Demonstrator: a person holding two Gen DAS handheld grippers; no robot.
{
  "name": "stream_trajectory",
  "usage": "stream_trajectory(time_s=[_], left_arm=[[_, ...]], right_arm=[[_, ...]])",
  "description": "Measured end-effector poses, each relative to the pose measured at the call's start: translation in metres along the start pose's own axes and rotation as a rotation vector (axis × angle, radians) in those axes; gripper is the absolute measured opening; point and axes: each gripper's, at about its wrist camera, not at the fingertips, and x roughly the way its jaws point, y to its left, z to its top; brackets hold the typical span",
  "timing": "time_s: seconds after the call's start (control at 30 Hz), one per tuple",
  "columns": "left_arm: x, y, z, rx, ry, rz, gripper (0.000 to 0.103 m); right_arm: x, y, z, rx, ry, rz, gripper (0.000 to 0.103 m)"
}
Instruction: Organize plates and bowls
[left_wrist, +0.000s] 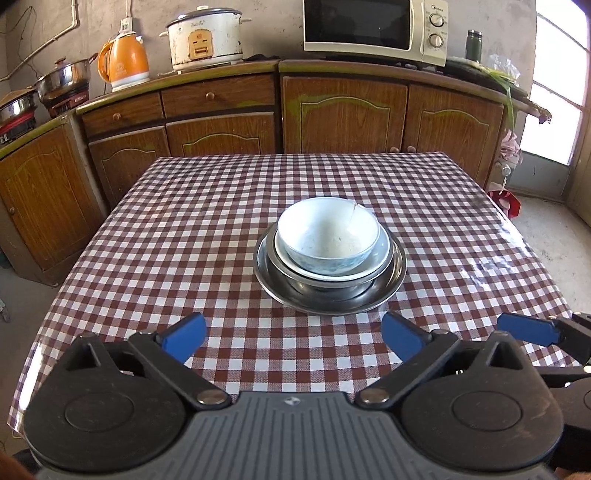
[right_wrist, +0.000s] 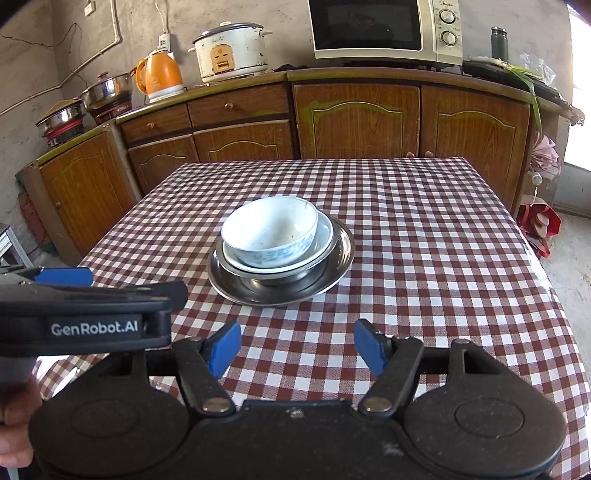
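Room: we face a kitchen with wooden cabinets (left_wrist: 343, 110), a microwave (left_wrist: 373, 29) and a rice cooker (left_wrist: 205, 37) on top.
Surface: table in checked oilcloth (left_wrist: 184, 221).
Stack: mid-table, straight ahead of both grippers and well apart from them; round, so no long axis.
Contents: steel plate (left_wrist: 332, 299) at the bottom, steel bowl (left_wrist: 317, 284) in it, white dish (left_wrist: 382, 254) next, blue-and-white bowl (left_wrist: 328, 236) on top, rim chipped, empty.
Left gripper (left_wrist: 293, 338): spread wide, nothing between the jaws.
Right gripper (right_wrist: 297, 349): parted, nothing between.
Nearer: we judge them about level; the stack sits right of the left gripper's centre, left of the right's.
Status: stack looks nested already.
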Motion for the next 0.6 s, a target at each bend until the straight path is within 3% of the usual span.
stream_trajectory(time_s=[0.6], left_arm=[[0.0067, 0.0058, -0.0015, -0.028, 0.027, 0.027, 0.103]], right_arm=[[0.0042, -0.0008, -0.0005, 0.004, 0.009, -0.004, 0.081]])
